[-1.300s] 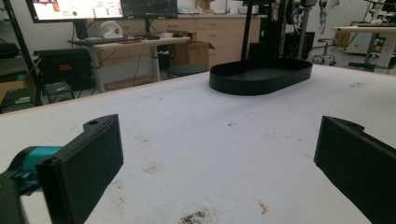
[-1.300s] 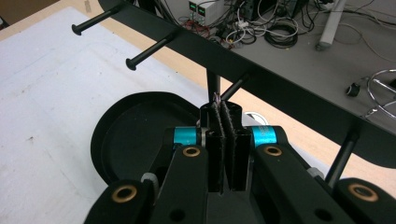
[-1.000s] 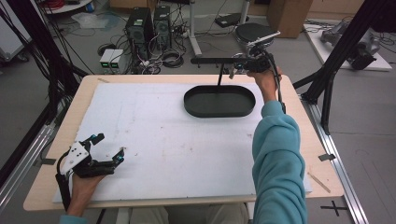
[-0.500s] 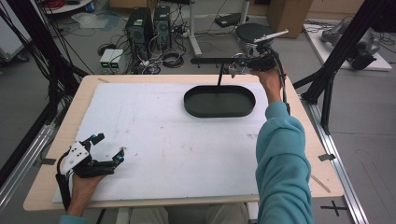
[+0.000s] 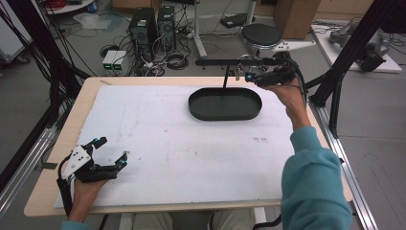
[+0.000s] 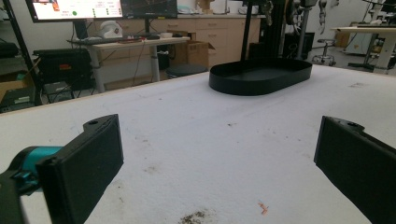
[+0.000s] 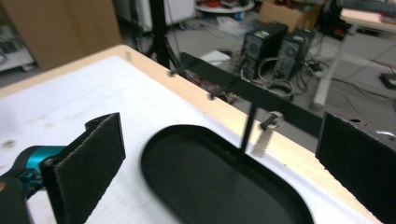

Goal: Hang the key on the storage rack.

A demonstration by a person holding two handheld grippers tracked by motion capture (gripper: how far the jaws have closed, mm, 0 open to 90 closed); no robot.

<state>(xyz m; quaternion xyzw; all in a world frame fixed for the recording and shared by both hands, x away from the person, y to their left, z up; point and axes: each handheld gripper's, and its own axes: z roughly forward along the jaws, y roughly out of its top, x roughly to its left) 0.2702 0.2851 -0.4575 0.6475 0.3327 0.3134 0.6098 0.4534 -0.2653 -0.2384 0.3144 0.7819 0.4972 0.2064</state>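
Here, empty black oval tray under upright stand, both claws agape.

The floor is grey and smooth. At the top of the high view, two black computer towers stand on it, with a heap of black cables beside them. A small white box sits to their left. A round black stool stands at the top right, and a brown cardboard box is behind it. Black metal poles slant down at the right edge. In the left gripper view, a long desk holds a bright screen at the upper left. Light wood cupboards line the back wall.
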